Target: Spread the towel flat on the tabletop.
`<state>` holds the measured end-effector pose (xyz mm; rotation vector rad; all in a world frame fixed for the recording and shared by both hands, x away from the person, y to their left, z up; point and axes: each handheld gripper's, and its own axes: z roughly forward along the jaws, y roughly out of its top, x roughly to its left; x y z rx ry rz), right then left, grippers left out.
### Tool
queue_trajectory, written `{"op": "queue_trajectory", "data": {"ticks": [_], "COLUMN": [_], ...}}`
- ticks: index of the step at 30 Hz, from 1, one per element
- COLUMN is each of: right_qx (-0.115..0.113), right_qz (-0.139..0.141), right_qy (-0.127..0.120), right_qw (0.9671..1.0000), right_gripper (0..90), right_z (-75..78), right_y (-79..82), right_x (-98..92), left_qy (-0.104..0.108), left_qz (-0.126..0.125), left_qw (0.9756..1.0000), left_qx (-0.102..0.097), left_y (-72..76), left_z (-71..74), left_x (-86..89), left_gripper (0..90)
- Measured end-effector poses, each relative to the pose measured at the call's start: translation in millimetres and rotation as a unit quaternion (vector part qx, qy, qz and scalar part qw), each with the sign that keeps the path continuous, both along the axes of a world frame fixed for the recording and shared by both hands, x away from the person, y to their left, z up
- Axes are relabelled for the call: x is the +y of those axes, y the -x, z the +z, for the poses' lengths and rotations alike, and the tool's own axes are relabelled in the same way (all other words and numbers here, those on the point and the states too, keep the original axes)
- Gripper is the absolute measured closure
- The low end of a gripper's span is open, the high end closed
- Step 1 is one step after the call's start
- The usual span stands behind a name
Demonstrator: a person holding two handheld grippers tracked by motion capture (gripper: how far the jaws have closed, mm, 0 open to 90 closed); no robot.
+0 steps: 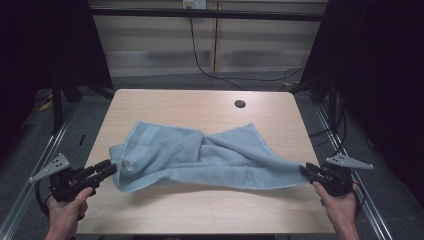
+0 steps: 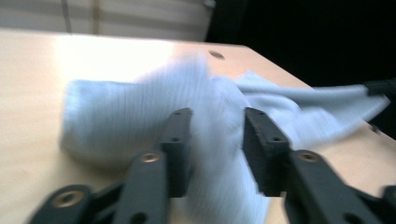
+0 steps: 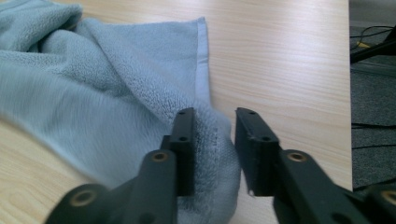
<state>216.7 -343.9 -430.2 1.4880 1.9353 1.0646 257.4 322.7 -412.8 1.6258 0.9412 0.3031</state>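
Note:
A light blue towel [image 1: 200, 155] lies rumpled across the middle of the wooden table [image 1: 190, 102]. My left gripper [image 1: 113, 168] is at the towel's near left corner. In the left gripper view the blurred towel [image 2: 140, 107] fills the gap between the jaws of my left gripper [image 2: 217, 116], which is shut on the cloth. My right gripper [image 1: 305, 170] pinches the near right corner. In the right gripper view a fold of towel [image 3: 93, 79] sits between the jaws of my right gripper [image 3: 215, 116]. The towel's front edge hangs a little above the table, with a shadow under it.
A round cable hole [image 1: 240, 104] sits near the table's far right edge. Metal frame rails [image 1: 345, 145] run along both sides of the table, with cables on the floor [image 1: 215, 75] beyond. Bare wood lies in front of and behind the towel.

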Motion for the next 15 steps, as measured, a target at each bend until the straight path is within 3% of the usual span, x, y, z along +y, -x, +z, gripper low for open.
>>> {"op": "queue_trajectory", "data": {"ticks": [2, 3, 5, 7, 9, 10, 11, 12, 14, 15], "right_qx": [-0.008, -0.017, -0.027, -0.022, -0.009, 0.001, 0.011, 0.021, 0.037, 0.041], "right_qz": [-0.006, -0.006, 0.008, 0.031, 0.047, 0.055, 0.061, 0.069, 0.078, 0.079], "right_qy": [0.015, 0.010, -0.012, -0.020, -0.018, -0.019, -0.019, -0.019, -0.012, -0.010], "right_qw": [0.9998, 0.9998, 0.9995, 0.9991, 0.9987, 0.9983, 0.9979, 0.9972, 0.9962, 0.9960], "right_gripper": [58.2, 56.5, 55.0, 55.8, 57.1, 57.2, 56.9, 56.2, 54.7, 54.0], "right_z": [3.1, 5.5, 7.9, 4.2, -5.4, -11.6, -18.2, -24.9, -35.1, -38.9], "right_y": [-2.1, -3.9, -10.7, -22.1, -37.5, -46.4, -55.5, -65.3, -84.0, -93.0], "right_x": [4.7, 6.8, 11.8, 20.8, 33.0, 39.1, 45.0, 50.3, 59.6, 62.6], "left_qy": [-0.008, -0.009, -0.030, -0.046, -0.074, -0.096, -0.109, -0.123, -0.159, -0.165], "left_qz": [-0.003, -0.014, -0.039, -0.062, -0.085, -0.088, -0.097, -0.100, -0.093, -0.093], "left_qw": [0.9997, 0.9994, 0.9987, 0.9969, 0.9928, 0.9903, 0.9869, 0.9839, 0.9790, 0.9768], "left_qx": [-0.023, -0.029, -0.015, 0.015, 0.042, 0.049, 0.070, 0.083, 0.087, 0.101], "left_y": [-5.5, -10.2, -25.5, -44.7, -64.6, -72.7, -81.4, -87.7, -94.7, -97.3], "left_z": [7.7, 9.8, 6.5, -8.6, -28.8, -38.4, -48.2, -56.7, -69.4, -74.5], "left_x": [-9.7, -16.2, -36.1, -59.0, -82.4, -92.8, -101.8, -109.3, -120.8, -123.4], "left_gripper": [58.8, 58.4, 57.1, 57.8, 59.2, 59.2, 58.4, 56.5, 52.3, 51.3]}}
